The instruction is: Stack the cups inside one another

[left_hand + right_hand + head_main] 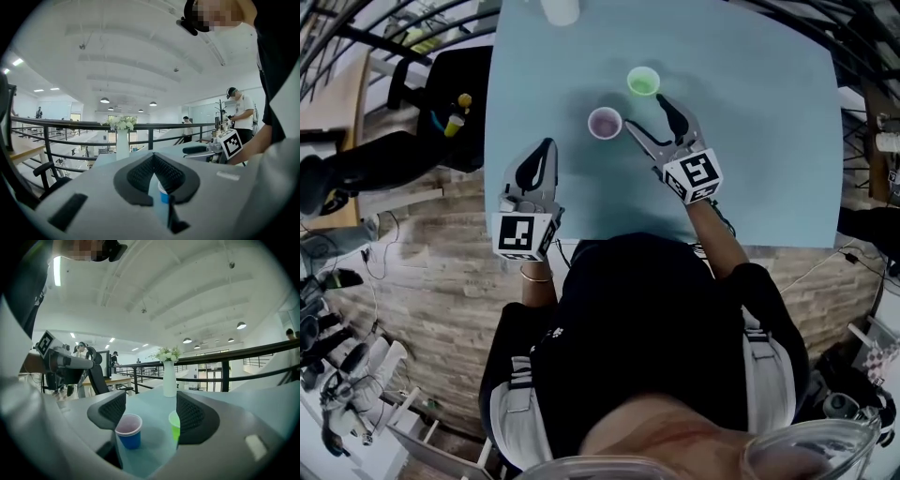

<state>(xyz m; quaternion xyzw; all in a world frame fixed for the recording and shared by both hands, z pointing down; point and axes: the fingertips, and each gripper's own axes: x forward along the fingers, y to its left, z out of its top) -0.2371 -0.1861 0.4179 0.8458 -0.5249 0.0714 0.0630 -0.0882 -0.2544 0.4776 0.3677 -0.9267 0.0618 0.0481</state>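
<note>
My right claw (pixel 645 112) gapes wide and empty near the desk's (pixel 769 169) middle, with the blue cup (pixel 129 431) just off its left jaw and the green cup (pixel 174 424) by its right. My left claw (pixel 546 148) is pinched together and empty by the near edge. A crooked approach could tip either cup. Only the right claw's view shows the cup walls; from overhead I see just the rims.

Two cups (pixel 605 123) (pixel 643 82), one vase (pixel 169 378), two grippers (pixel 546 150) (pixel 644 111)

Ceiling lamps (pixel 104 100) fill the hall with bright, even light; the pale table (pixel 750 141) shows only soft, faint shadows. Both gripper views bulge, with black corners, and whatever sits nearest the lens blurs.
</note>
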